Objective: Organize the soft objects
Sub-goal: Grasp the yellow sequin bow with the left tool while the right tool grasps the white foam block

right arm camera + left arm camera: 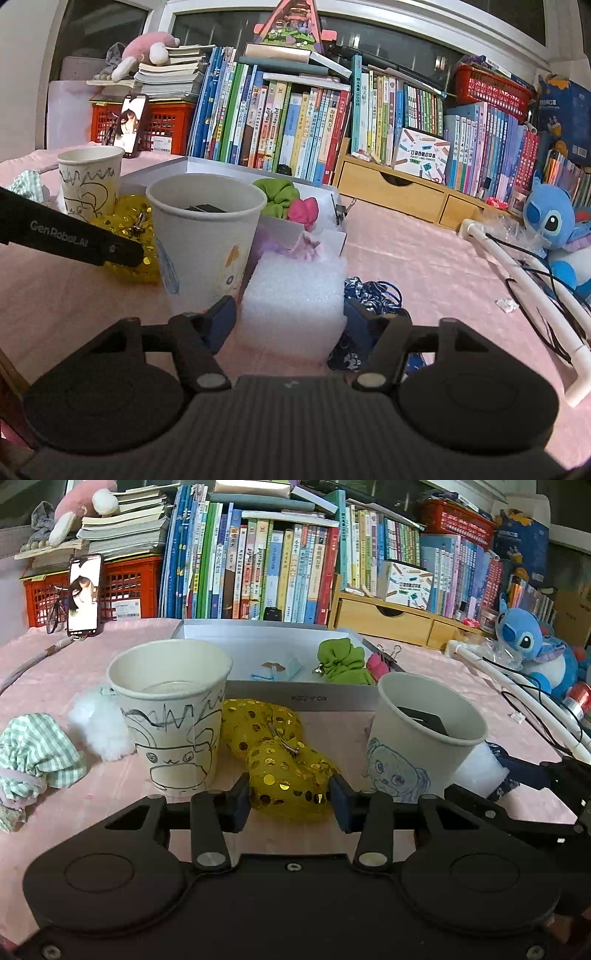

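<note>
- Fingers of the left gripper are sitting open on either side of the gold scrunchie, pads at its flanks, seemingly lining up a squeeze.
- Right gripper is straddling the white foam, jaws apart, not visibly pinching yet.
- Both soft items are lying on the pink cloth near the tray, which is already holding a green scrunchie.

A crumpled yellow sequinned cloth lies at centre frame between two paper cups, its near end between the fingers. A white foam block stands at centre, with dark blue patterned fabric bunched just to its right.
</note>
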Action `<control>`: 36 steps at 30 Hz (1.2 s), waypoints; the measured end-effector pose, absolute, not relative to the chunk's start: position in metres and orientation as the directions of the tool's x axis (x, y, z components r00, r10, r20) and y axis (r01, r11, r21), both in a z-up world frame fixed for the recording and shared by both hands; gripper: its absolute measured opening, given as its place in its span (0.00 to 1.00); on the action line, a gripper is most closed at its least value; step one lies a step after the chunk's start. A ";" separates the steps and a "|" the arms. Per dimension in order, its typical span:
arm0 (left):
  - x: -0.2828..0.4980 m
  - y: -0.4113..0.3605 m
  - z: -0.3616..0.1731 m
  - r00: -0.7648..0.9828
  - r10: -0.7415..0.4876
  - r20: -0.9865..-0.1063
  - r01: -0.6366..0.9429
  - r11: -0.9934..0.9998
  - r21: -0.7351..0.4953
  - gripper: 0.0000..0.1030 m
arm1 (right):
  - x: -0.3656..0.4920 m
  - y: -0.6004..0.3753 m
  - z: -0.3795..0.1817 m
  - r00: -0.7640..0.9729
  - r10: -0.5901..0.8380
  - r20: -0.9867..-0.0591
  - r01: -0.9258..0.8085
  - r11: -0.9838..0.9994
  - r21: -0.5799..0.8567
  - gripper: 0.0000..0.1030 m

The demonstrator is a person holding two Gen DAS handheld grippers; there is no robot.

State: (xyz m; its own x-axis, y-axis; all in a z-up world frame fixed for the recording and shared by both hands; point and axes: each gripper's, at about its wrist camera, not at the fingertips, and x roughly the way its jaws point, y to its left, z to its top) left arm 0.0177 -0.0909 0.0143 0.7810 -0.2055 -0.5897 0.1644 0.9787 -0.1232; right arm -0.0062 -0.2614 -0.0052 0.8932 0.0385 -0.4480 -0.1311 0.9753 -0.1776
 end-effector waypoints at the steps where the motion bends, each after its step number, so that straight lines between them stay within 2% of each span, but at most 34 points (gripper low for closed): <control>1: 0.016 -0.091 0.015 0.779 -0.210 -0.591 0.172 0.978 -0.121 0.39 | -0.007 -0.262 -0.005 0.892 0.042 -0.449 -0.134 0.976 -0.174 0.71; 5: 0.005 -0.088 0.020 0.766 -0.236 -0.598 0.216 0.971 -0.106 0.39 | -0.010 -0.264 -0.004 0.892 0.048 -0.450 -0.134 0.978 -0.160 0.68; 13: -0.021 -0.074 0.024 0.709 -0.291 -0.643 0.308 0.947 -0.089 0.42 | -0.024 -0.268 0.004 0.890 0.047 -0.453 -0.129 0.980 -0.151 0.67; 16: -0.029 -0.071 0.025 0.715 -0.281 -0.640 0.316 0.947 -0.063 0.51 | -0.030 -0.268 0.007 0.889 0.048 -0.455 -0.131 0.979 -0.153 0.67; 18: -0.035 -0.072 0.025 0.736 -0.261 -0.625 0.303 0.952 -0.041 0.71 | -0.033 -0.267 0.007 0.889 0.045 -0.456 -0.126 0.980 -0.151 0.70; 19: -0.035 -0.073 0.025 0.747 -0.252 -0.615 0.296 0.955 -0.031 0.76 | -0.035 -0.268 0.007 0.890 0.044 -0.454 -0.122 0.982 -0.145 0.72; 23: -0.038 -0.083 0.020 0.800 -0.200 -0.566 0.266 0.963 0.037 0.85 | -0.034 -0.269 0.005 0.891 0.043 -0.453 -0.104 0.988 -0.111 0.75; 28: -0.033 -0.099 0.005 0.819 -0.150 -0.554 0.257 0.959 0.120 0.85 | -0.031 -0.267 0.001 0.890 0.051 -0.453 -0.100 0.991 -0.085 0.84; 36: -0.028 -0.111 -0.007 0.836 -0.132 -0.532 0.245 0.958 0.149 0.88 | -0.025 -0.261 -0.007 0.889 0.024 -0.457 -0.067 0.995 -0.078 0.84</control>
